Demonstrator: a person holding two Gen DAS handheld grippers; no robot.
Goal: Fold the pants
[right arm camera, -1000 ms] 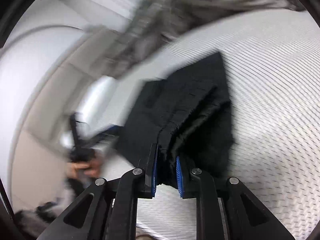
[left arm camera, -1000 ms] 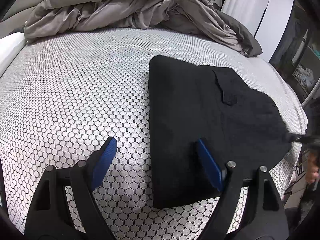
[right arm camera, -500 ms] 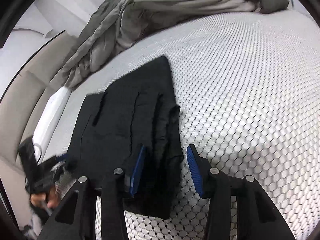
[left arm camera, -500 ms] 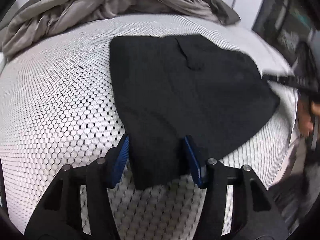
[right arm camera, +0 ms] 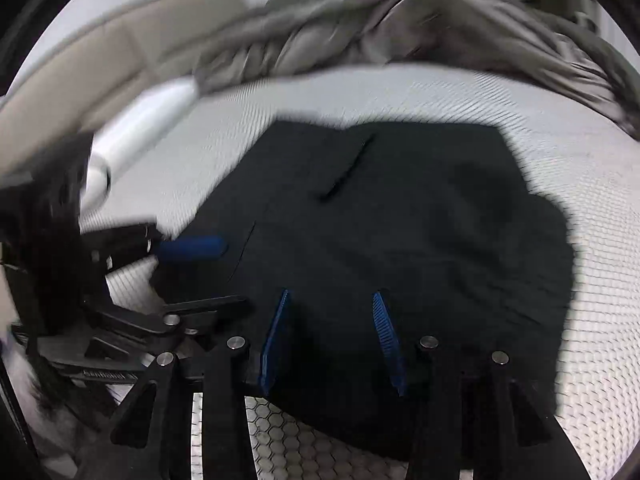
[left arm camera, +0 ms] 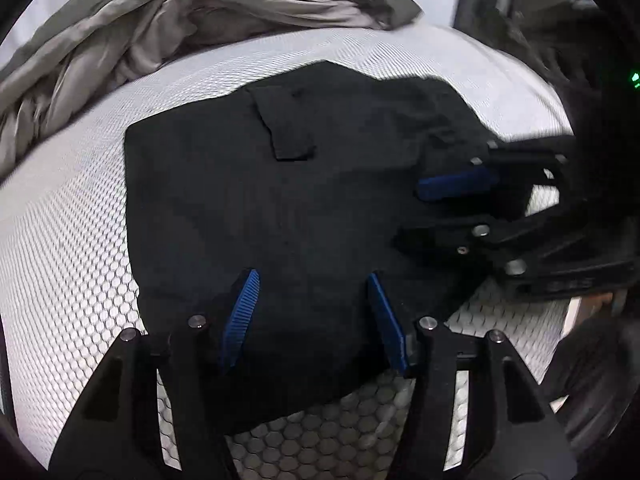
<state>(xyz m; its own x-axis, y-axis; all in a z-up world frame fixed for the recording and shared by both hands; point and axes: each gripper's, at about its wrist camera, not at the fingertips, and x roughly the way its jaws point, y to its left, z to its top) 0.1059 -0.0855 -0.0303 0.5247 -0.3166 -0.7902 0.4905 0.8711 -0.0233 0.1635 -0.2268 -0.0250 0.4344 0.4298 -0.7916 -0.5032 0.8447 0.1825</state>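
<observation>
Since a second ago: my right gripper [right arm camera: 330, 340] has let go of the pants [left arm camera: 288, 216] and both grippers have closed in on the near edge; the bundle now lies flat on the bed [left arm camera: 60, 240], a compact dark rectangle. I judge the fold largely made, with one more fold or a tidy-up left.

Left gripper [left arm camera: 310, 320]: jaws apart, nothing held, poised over the near left part of the pants; cloth shows between the pads, contact unclear.

Right gripper: also apart and empty, over the near right part, close beside the left one.

Pants sit toward the bed's near edge, well apart from the grey duvet [left arm camera: 180, 12] heaped at the far edge.
</observation>
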